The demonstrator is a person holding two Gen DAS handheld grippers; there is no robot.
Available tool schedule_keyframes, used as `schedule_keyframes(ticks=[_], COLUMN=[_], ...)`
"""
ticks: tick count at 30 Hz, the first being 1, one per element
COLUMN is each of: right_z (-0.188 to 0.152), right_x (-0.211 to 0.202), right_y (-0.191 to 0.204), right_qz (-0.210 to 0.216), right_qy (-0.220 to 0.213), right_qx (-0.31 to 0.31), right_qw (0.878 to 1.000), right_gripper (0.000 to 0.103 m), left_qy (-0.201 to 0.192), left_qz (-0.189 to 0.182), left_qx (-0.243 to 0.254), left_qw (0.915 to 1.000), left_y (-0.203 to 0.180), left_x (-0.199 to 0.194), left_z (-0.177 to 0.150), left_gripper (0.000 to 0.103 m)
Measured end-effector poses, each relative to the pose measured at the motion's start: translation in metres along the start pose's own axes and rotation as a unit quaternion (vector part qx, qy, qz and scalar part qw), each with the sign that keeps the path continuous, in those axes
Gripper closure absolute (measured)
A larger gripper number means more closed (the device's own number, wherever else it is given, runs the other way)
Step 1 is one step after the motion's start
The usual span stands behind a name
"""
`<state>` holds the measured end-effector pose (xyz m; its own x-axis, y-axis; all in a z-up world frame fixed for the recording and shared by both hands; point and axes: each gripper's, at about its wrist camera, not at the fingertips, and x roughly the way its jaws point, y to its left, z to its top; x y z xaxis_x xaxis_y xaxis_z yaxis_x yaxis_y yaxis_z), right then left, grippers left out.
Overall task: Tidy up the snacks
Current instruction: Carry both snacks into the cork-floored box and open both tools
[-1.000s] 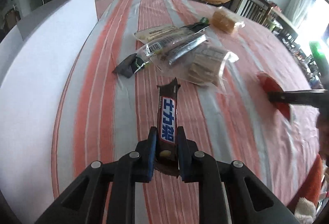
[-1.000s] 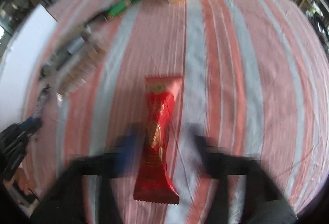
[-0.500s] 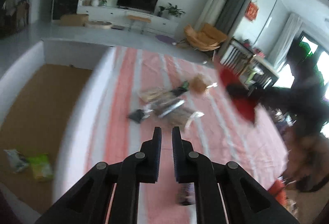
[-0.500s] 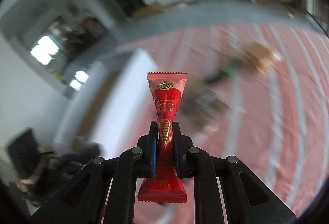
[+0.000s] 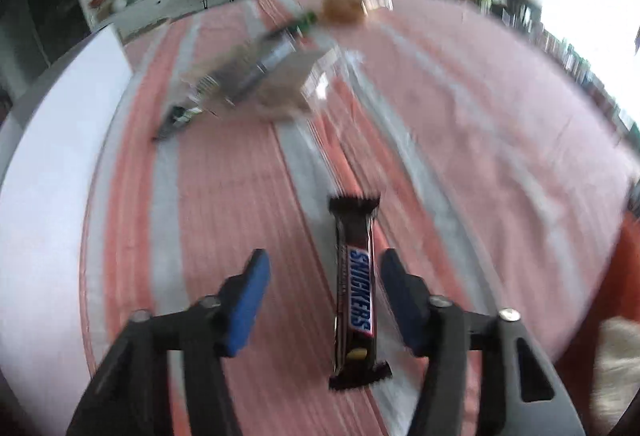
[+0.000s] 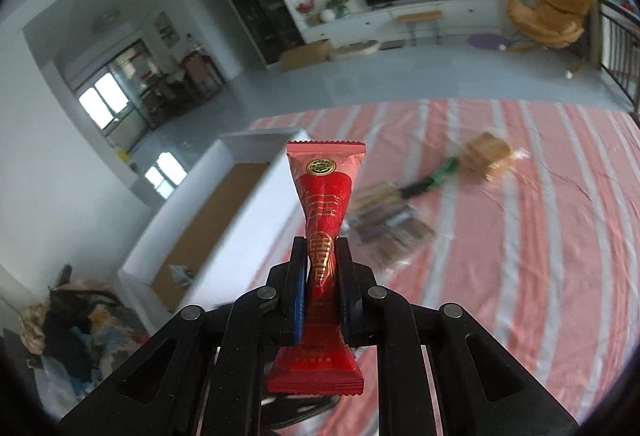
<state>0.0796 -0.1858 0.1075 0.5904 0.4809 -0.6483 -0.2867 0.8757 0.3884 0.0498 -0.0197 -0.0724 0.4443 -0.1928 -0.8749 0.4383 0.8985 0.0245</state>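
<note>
Your left gripper (image 5: 322, 300) hangs jaws spread around the Snickers bar (image 5: 355, 296) on the counter (image 5: 480, 140); close next. Your right gripper (image 6: 322, 296) pinches the red snack packet (image 6: 324, 220), the white box (image 6: 240, 196) ahead-left for dropping.

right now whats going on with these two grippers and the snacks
A person is sorting snacks on a striped tablecloth. The left gripper is open, its fingers on either side of a Snickers bar lying on the cloth. The right gripper is shut on a red snack packet, held up in the air, with a white box beyond it.
</note>
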Motion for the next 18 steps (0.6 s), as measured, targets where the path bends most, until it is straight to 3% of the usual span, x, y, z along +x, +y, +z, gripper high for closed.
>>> schedule_keyframes(ticks=[2,5,8,12,15,18], right_z=[-0.002,-0.003,0.002,0.022,0.040,0.051], right_x=[-0.002,0.001,0.014,0.038,0.066,0.104], right_y=[-0.010,-0.013,-0.004,0.039,0.090,0.145], right_qz=[-0.001,0.000,0.011,0.047,0.094,0.130], right_qy=[0.001,0.003,0.007,0.016,0.023,0.033], right_qx=[0.011,0.021,0.020,-0.006,-0.035,-0.066], right_qw=[1.000,1.000,1.000,0.999,0.995,0.989], right_gripper=[0.089,0.089,0.089,0.089,0.089,0.089], left_qy=[-0.024,-0.031,-0.058,-0.130,-0.192,-0.224], left_qz=[0.005,-0.004,-0.057,-0.099,-0.075,0.009], left_qx=[0.015,0.007,-0.068,-0.166,-0.223,-0.265], left_qw=[0.9996,0.9995,0.9944,0.9726,0.9527,0.9378], left_y=[-0.009,-0.006,0.028,0.090,0.144,0.198], left_x=[0.002,-0.004,-0.035,-0.110,-0.169,-0.207], left_z=[-0.004,-0.003,-0.004,-0.009,-0.020,-0.035], left_gripper=[0.086,0.087,0.087,0.087,0.087,0.086])
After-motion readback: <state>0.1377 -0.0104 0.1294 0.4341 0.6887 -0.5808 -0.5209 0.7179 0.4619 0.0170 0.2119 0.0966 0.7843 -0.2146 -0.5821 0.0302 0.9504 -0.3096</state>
